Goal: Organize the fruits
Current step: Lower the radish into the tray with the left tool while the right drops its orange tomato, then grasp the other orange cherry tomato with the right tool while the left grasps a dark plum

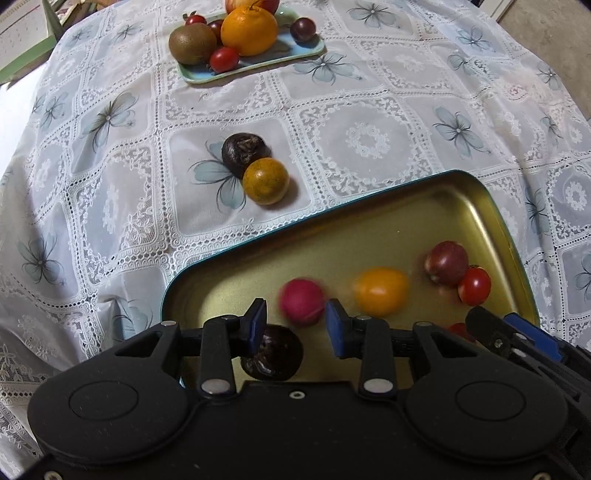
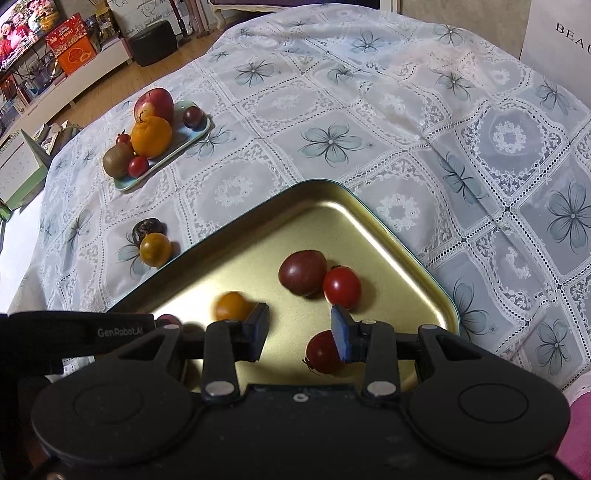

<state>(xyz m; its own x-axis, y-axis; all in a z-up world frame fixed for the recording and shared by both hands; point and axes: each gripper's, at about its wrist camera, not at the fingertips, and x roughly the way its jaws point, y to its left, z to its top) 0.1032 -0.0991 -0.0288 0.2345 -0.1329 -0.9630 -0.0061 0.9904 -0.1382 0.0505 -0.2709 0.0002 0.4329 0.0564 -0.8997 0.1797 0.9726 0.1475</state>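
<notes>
Tools point(image 1: 295, 325) point(image 2: 300, 330) agape | gold tray point(image 2: 388, 236) rim near | cloth point(image 2: 332, 92) beyond bare

Your lighting's soft and dim; two fruits point(image 1: 303, 301) smear with motion blur, glare sheens the gold tray point(image 1: 424, 206), fisheye bends the edges.

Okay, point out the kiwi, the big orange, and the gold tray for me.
kiwi point(image 1: 192, 43), left wrist view, middle of its brown skin.
big orange point(image 1: 249, 31), left wrist view, centre of its peel.
gold tray point(image 2: 332, 218), right wrist view, bare floor near the far corner.
</notes>
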